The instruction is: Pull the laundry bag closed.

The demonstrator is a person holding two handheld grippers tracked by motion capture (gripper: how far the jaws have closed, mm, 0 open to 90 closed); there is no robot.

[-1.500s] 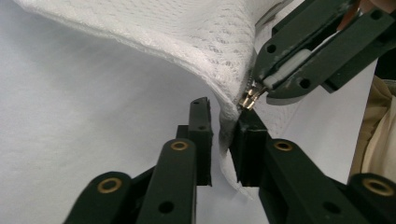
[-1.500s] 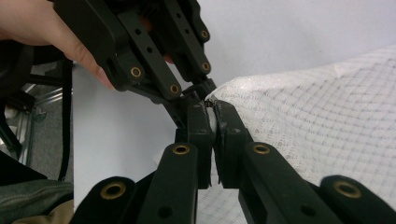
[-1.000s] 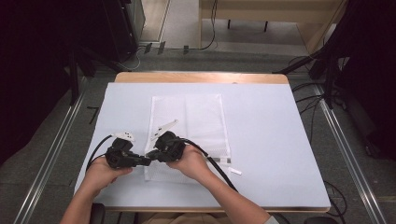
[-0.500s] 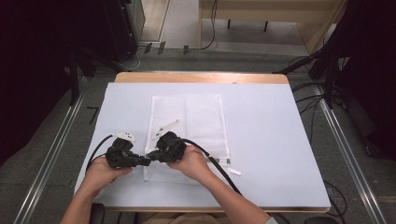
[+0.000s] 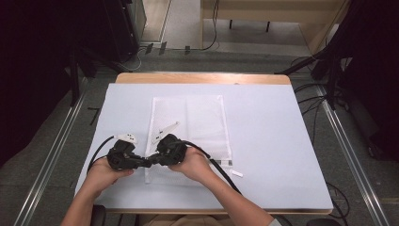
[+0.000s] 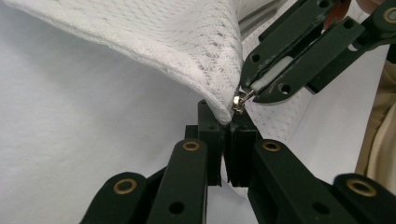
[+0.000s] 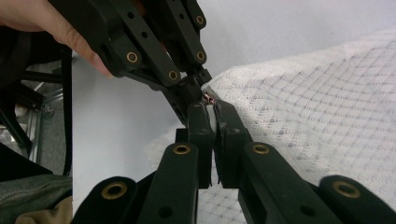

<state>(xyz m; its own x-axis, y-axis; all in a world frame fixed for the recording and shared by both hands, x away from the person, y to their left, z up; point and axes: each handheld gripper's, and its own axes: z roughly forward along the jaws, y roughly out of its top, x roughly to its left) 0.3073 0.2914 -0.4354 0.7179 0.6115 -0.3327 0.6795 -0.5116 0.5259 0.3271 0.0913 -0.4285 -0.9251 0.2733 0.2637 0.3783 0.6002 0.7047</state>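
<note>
The white mesh bag (image 5: 188,132) lies flat on the pale tabletop (image 5: 277,141), its near left corner lifted where both tongs meet. At that corner sits the small metal zipper pull (image 6: 239,103). The left tongs (image 6: 227,127) are clamped tight on the mesh right beside the slider, most likely to anchor the fabric so it won't drag. The right tongs (image 7: 211,108) are pinched shut on the pull tab itself, set nose to nose with the left pair; that looks like the setup for running the zipper along the bag's edge. Both of the person's hands (image 5: 195,162) hover low over the tabletop's near side.
</note>
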